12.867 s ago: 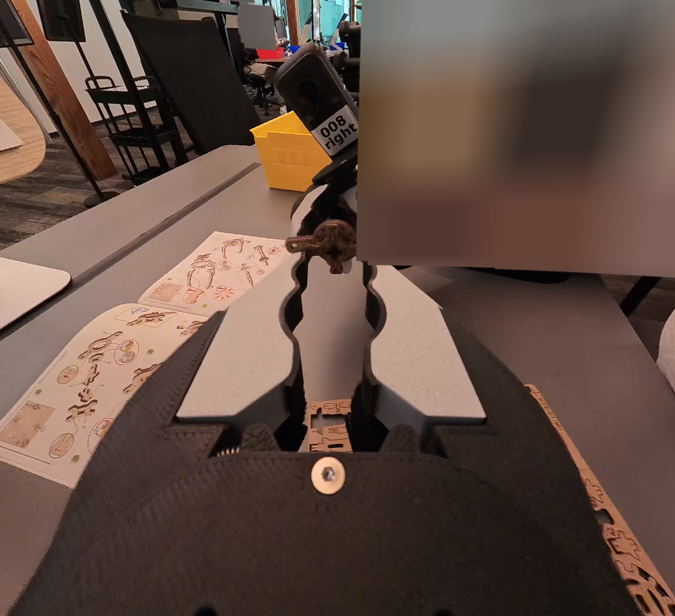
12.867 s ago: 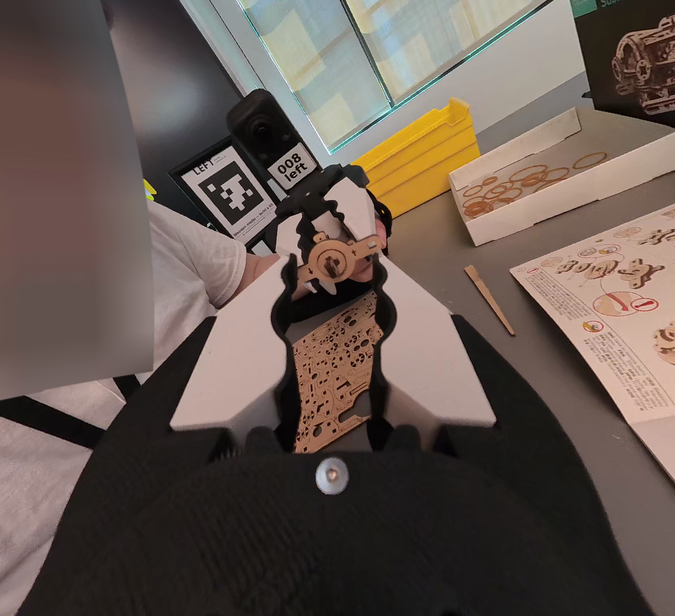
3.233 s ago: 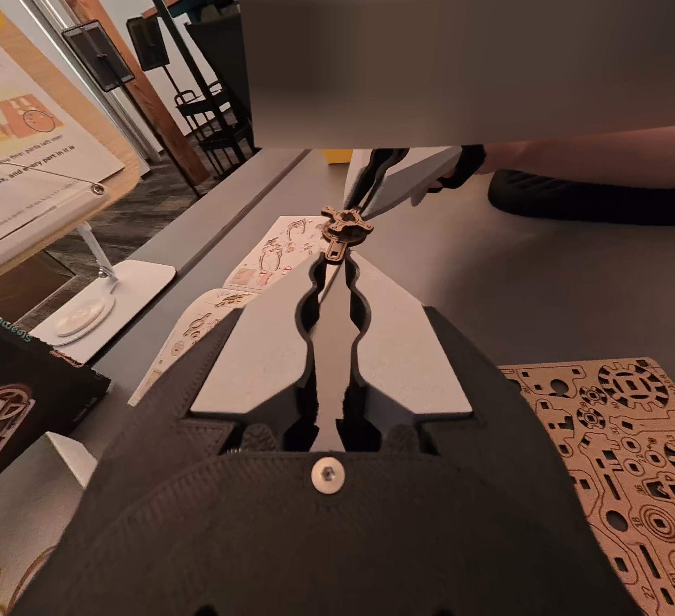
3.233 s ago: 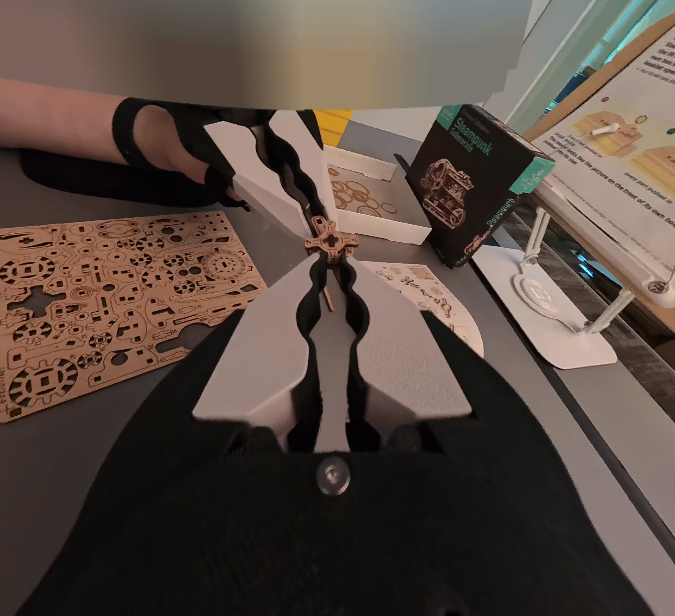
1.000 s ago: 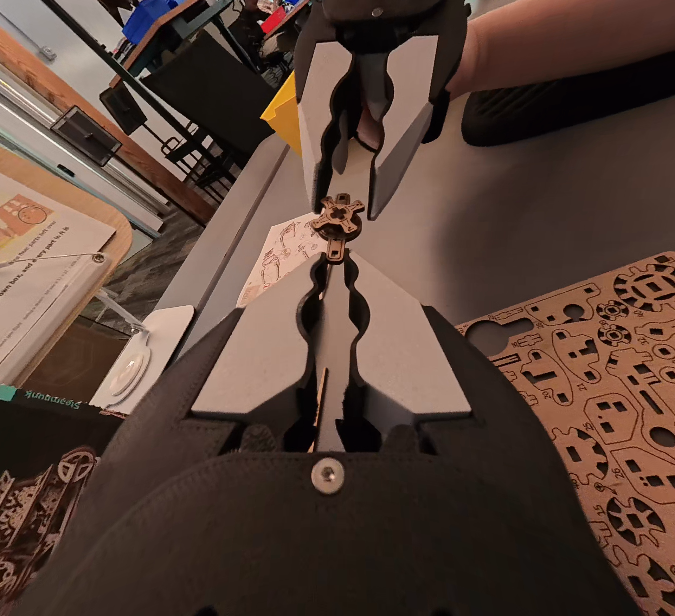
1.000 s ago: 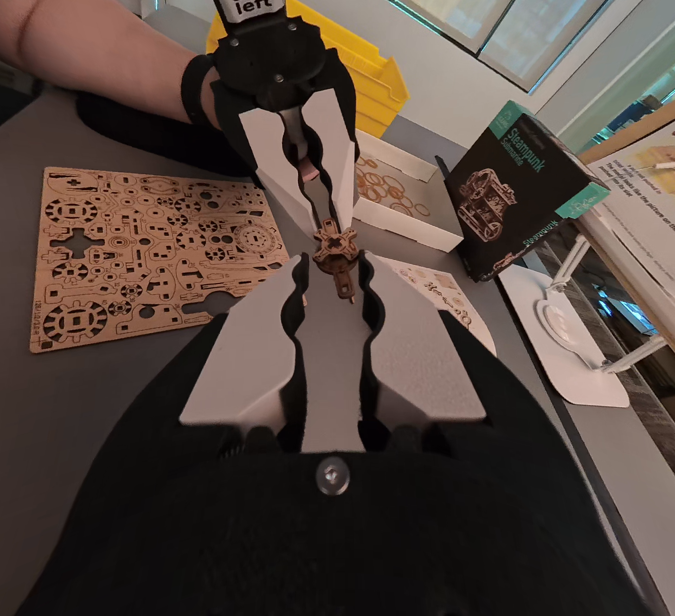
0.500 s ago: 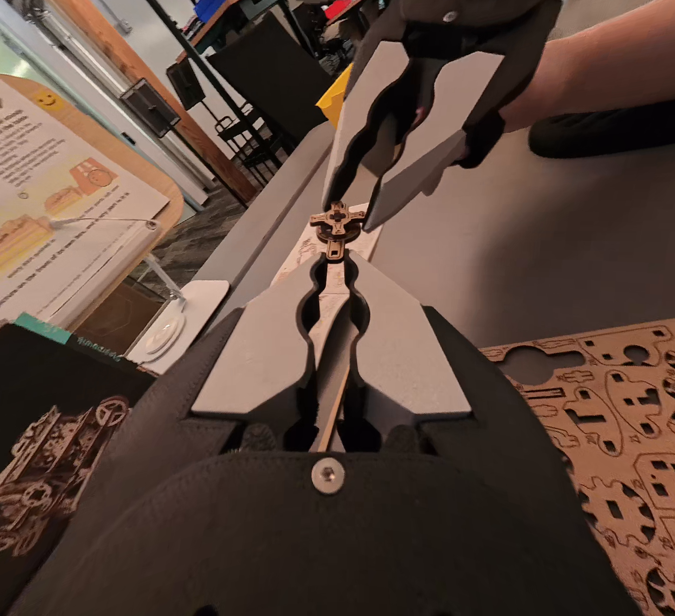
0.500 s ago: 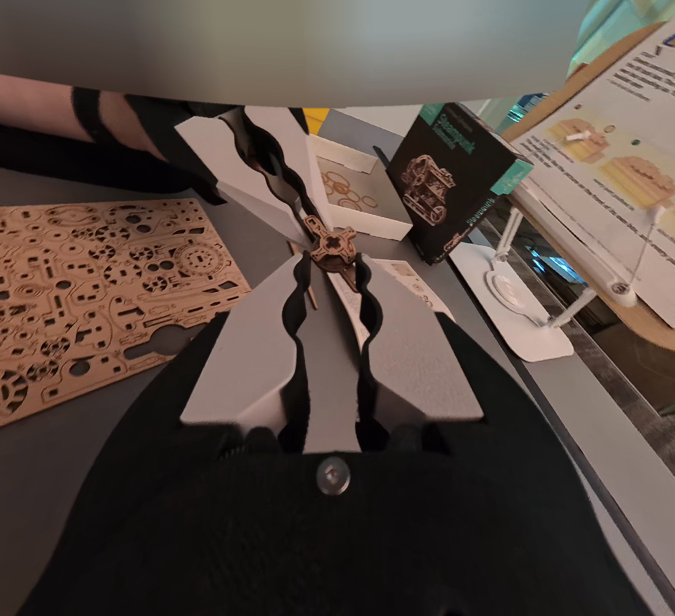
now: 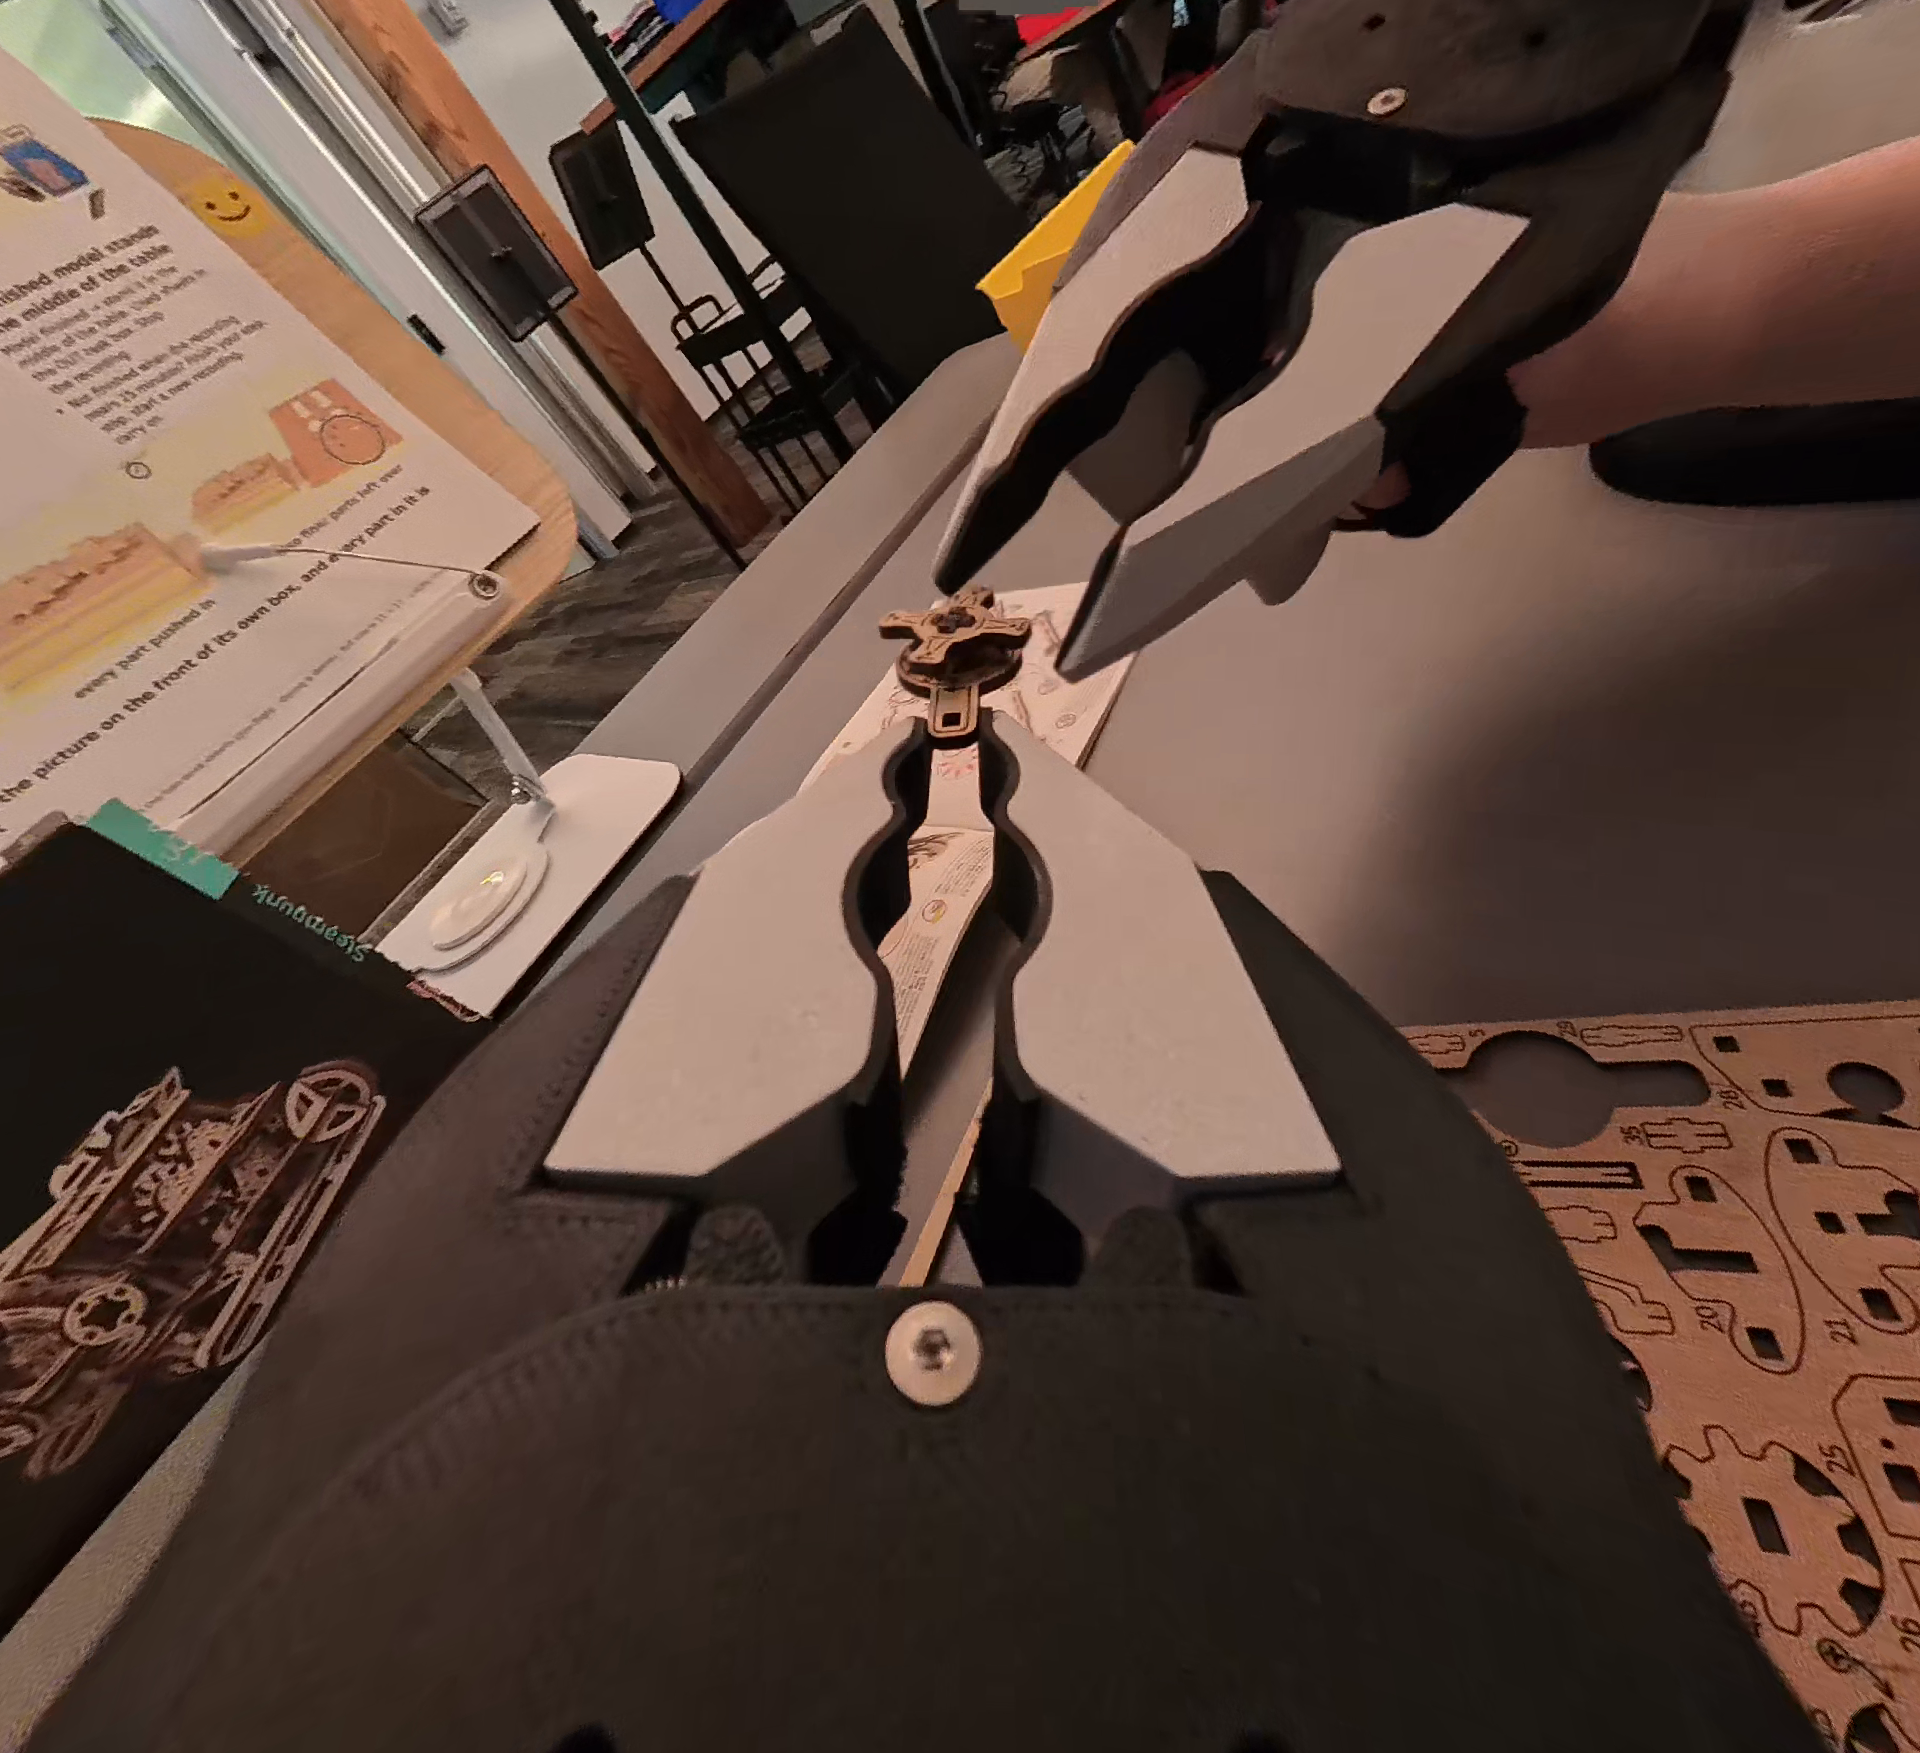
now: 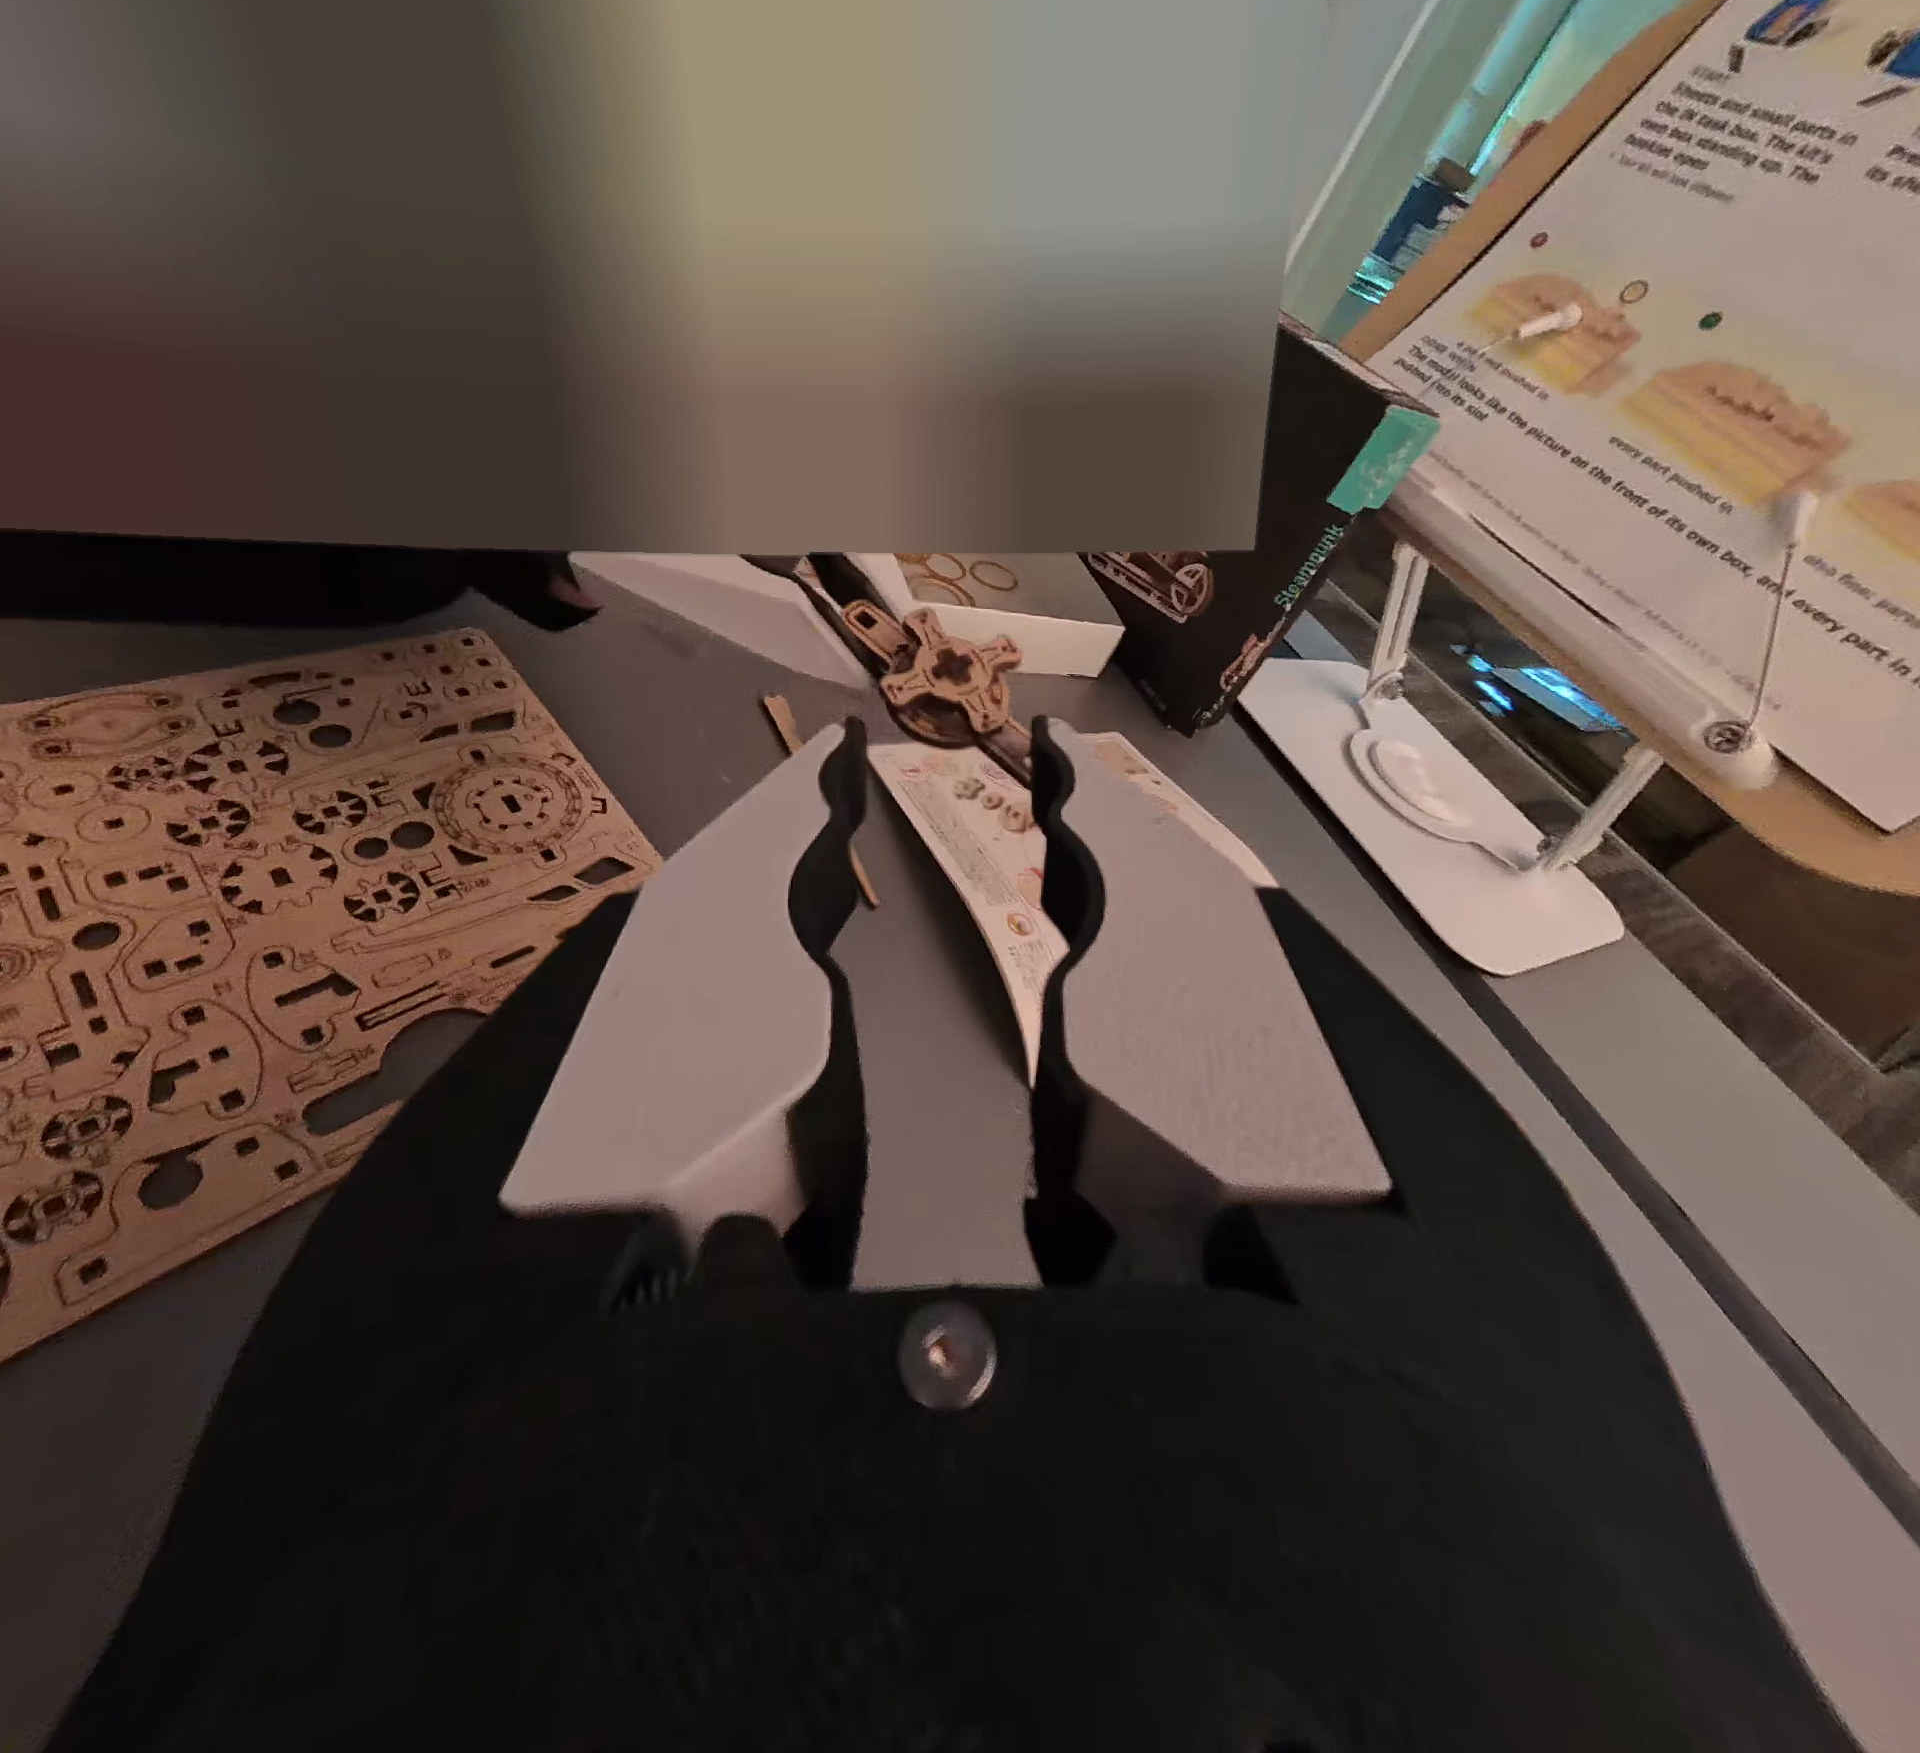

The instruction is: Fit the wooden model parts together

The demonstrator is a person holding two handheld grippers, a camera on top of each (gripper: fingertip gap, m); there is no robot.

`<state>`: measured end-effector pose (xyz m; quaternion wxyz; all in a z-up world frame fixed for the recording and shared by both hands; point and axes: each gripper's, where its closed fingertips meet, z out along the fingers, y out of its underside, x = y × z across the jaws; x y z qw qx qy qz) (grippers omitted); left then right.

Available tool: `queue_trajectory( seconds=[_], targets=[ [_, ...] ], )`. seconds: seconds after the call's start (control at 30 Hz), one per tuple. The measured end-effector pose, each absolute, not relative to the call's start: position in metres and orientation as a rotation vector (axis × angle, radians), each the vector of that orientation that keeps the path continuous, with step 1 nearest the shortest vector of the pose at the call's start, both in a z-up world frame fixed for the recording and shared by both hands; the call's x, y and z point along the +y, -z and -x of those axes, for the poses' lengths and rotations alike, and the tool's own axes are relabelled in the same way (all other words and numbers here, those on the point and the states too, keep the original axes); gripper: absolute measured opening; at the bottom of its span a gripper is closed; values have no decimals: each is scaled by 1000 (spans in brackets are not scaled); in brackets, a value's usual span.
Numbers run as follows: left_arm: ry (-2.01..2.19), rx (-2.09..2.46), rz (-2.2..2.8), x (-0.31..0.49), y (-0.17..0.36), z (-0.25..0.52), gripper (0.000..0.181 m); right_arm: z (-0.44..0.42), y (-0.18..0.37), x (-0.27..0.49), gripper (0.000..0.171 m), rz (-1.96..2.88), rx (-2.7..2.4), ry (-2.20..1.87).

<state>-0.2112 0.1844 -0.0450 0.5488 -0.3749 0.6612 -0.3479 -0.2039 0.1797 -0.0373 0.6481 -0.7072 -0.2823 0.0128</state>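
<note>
My left gripper [image 9: 951, 732] is shut on the stem of a small dark wooden part, a cross-toothed wheel on a flat stem [image 9: 951, 649]. It holds the part above the grey table [image 9: 1455, 768]. My right gripper [image 9: 1008, 623] comes in from the upper right. It is open, with one tip behind the wheel and one to its right, neither clearly touching. In the right wrist view the wheel [image 10: 945, 675] sits just beyond my open right gripper [image 10: 945, 732]. A blurred patch hides most of the left gripper there.
A laser-cut wooden parts sheet [image 9: 1714, 1288] [image 10: 260, 872] lies flat on the table. An instruction leaflet [image 10: 966, 830] lies under the grippers, with a thin wooden stick [image 10: 779, 716] beside it. A black kit box [image 9: 156, 1132], a white tray of rubber rings [image 10: 997, 623], an instruction board on a stand [image 10: 1662, 353] and a yellow bin [image 9: 1049, 269] stand around. My left and right fingertips are right by each other.
One second ago the wheel sat between my right gripper's tips; now the tips stand back from it. Both grippers have tilted and swung, and the left still holds the part.
</note>
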Motion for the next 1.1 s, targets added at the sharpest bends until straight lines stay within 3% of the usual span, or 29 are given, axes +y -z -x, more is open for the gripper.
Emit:
queue_trajectory(
  seconds=[0.1, 0.67, 1.1],
  targets=[
    [831, 1585, 865, 182, 46, 212, 7, 211, 35, 177, 37, 1594, -651, -97],
    [764, 1589, 826, 182, 46, 212, 7, 206, 34, 177, 8, 1623, -581, -186],
    [462, 1565, 764, 193, 50, 209, 7, 202, 41, 188, 6, 1716, -371, -262]
  ],
)
